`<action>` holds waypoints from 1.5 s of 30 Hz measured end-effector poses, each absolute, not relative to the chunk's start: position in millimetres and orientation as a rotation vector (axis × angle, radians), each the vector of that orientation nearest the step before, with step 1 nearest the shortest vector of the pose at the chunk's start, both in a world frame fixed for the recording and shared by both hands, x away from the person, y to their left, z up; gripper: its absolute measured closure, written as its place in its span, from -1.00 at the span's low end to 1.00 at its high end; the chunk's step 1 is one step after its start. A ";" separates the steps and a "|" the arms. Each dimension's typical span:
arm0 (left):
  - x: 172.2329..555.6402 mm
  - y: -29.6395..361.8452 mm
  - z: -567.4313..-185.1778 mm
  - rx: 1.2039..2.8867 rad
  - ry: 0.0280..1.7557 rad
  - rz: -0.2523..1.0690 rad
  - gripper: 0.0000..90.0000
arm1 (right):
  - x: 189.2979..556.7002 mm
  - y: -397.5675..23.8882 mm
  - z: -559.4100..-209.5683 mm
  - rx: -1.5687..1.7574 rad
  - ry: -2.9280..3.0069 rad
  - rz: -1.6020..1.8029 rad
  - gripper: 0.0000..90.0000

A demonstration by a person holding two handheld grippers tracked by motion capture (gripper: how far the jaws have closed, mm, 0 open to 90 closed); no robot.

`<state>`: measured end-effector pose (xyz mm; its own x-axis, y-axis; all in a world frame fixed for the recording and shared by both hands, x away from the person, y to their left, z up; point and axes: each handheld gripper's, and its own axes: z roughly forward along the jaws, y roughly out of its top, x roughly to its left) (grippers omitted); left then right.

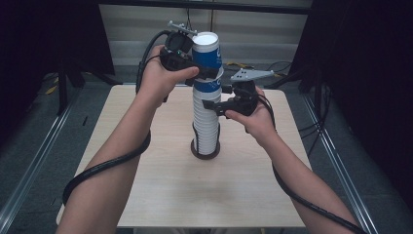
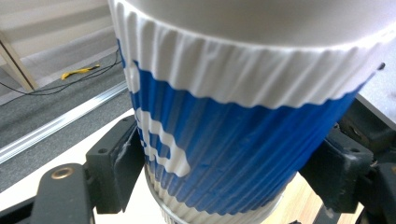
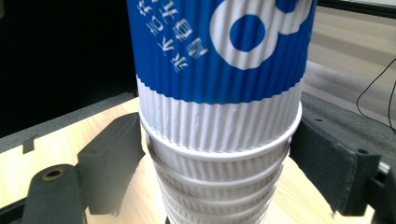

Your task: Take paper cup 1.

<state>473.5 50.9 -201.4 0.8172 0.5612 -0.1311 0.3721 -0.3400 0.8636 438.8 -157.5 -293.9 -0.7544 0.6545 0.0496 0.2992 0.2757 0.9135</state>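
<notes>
A tall stack of white ribbed paper cups (image 1: 205, 122) stands upright on a dark round base (image 1: 204, 152) at the middle of the table. On top sits a blue-and-white cup (image 1: 207, 53), partly raised out of the stack. My left gripper (image 1: 204, 73) comes from the left and is shut on this top cup (image 2: 233, 140), one black pad (image 2: 114, 163) pressed on each side. My right gripper (image 1: 212, 105) reaches from the right, lower down. Its pads (image 3: 114, 154) touch the rims of the white cups (image 3: 219, 177) just beneath the blue cup (image 3: 219, 56).
The light wooden table (image 1: 160, 195) has bare room all around the stack. Metal rails (image 1: 29, 170) run along the floor on both sides. Cables and a yellow item (image 2: 81, 71) lie on the grey floor beyond the far edge.
</notes>
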 end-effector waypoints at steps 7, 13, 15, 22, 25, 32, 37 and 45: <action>472.4 51.7 -195.1 1.937 0.700 0.242 -0.53 | 438.5 -157.3 -293.4 0.859 2.222 1.459 -0.62; 472.9 51.0 -190.4 1.947 0.689 0.255 -0.53 | 438.5 -157.5 -293.8 0.860 2.221 1.460 -0.62; 472.9 50.8 -188.3 1.947 0.689 0.258 -0.53 | 438.9 -157.5 -293.7 0.859 2.222 1.459 -0.62; 472.9 50.3 -182.9 1.943 0.693 0.266 -0.53 | 438.7 -157.9 -293.2 0.849 2.226 1.454 -0.61; 473.1 50.4 -178.6 1.946 0.691 0.275 -0.53 | 438.5 -158.4 -292.8 0.847 2.229 1.450 -0.61; 473.8 50.8 -173.1 1.949 0.696 0.279 -0.53 | 438.5 -158.4 -293.0 0.845 2.229 1.452 -0.61; 473.4 51.2 -171.5 1.939 0.698 0.276 -0.53 | 438.0 -159.0 -292.7 0.848 2.233 1.457 -0.61; 473.0 54.2 -165.9 1.948 0.701 0.286 -0.53 | 437.3 -159.4 -293.7 0.850 2.235 1.452 -0.61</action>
<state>473.0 54.2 -165.9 0.8035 0.5868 -0.1004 0.3492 -0.3279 0.8778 437.3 -159.4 -293.7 -0.7622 0.6463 0.0368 0.2961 0.2975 0.9076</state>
